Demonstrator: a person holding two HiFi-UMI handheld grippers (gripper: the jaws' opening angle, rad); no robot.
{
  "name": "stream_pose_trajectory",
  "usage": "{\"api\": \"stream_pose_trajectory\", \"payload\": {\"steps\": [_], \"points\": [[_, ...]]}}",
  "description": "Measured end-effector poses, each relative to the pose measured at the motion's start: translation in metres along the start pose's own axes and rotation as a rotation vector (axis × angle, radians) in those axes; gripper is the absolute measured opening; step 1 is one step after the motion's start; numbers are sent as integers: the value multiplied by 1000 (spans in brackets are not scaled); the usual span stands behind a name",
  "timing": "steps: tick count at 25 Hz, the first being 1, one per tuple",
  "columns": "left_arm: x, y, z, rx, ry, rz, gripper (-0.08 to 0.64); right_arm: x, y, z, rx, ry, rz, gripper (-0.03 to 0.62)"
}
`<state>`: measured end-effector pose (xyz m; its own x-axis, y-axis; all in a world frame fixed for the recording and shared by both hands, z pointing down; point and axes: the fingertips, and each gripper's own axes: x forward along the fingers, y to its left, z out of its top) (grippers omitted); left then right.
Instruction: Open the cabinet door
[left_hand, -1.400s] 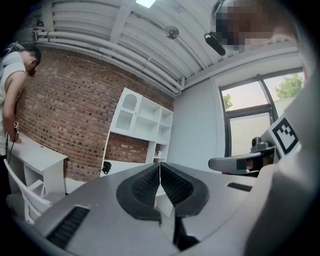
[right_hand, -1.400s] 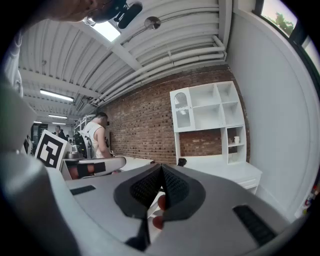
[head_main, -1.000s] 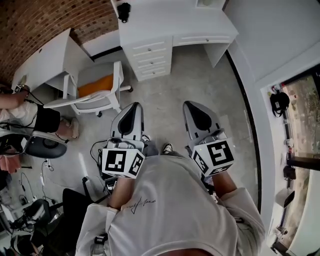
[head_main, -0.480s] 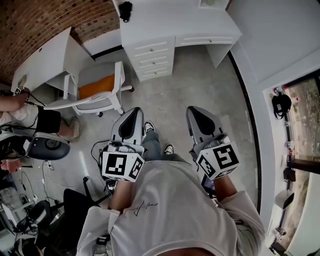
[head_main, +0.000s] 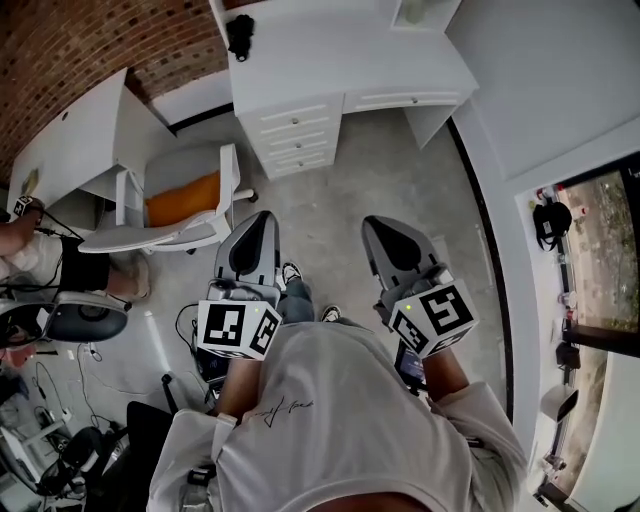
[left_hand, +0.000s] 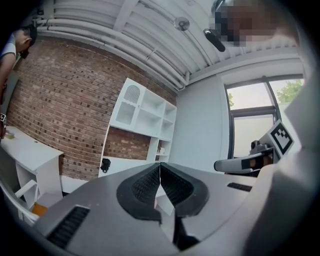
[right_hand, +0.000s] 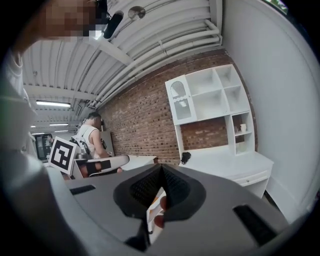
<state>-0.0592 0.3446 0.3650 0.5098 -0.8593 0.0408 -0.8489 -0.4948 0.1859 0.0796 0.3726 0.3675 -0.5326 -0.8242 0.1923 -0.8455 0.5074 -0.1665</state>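
Note:
The white desk (head_main: 330, 50) with a drawer stack (head_main: 290, 135) stands ahead across the grey floor. Above it sits a white shelf unit, whose closed cabinet door with an arched grille (left_hand: 131, 102) shows in the left gripper view and again (right_hand: 180, 102) in the right gripper view. My left gripper (head_main: 262, 218) and right gripper (head_main: 378, 225) are held side by side at waist height, pointing toward the desk and well short of it. In the left gripper view the left gripper (left_hand: 160, 167) is shut and empty. The right gripper (right_hand: 161, 170) is likewise shut on nothing.
A white chair with an orange seat (head_main: 175, 200) stands left of my path. A second white desk (head_main: 70, 130) lines the brick wall, with a seated person (head_main: 30, 250) near it. A black object (head_main: 240, 35) lies on the far desk. Cables (head_main: 60, 400) litter the floor at left; a window (head_main: 600, 250) is at right.
The person has taken a step, and both grippers have shifted across the room with the body. The chair now sits further left in the head view. Both grippers stay shut.

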Motion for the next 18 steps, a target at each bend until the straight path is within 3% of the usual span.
{"api": "stream_pose_trajectory", "payload": {"steps": [13, 18], "points": [[62, 88, 50, 42, -50, -43, 17, 123, 1, 53, -13, -22, 29, 23], [72, 117, 56, 60, -68, -52, 17, 155, 0, 61, -69, -18, 25, 23]]}}
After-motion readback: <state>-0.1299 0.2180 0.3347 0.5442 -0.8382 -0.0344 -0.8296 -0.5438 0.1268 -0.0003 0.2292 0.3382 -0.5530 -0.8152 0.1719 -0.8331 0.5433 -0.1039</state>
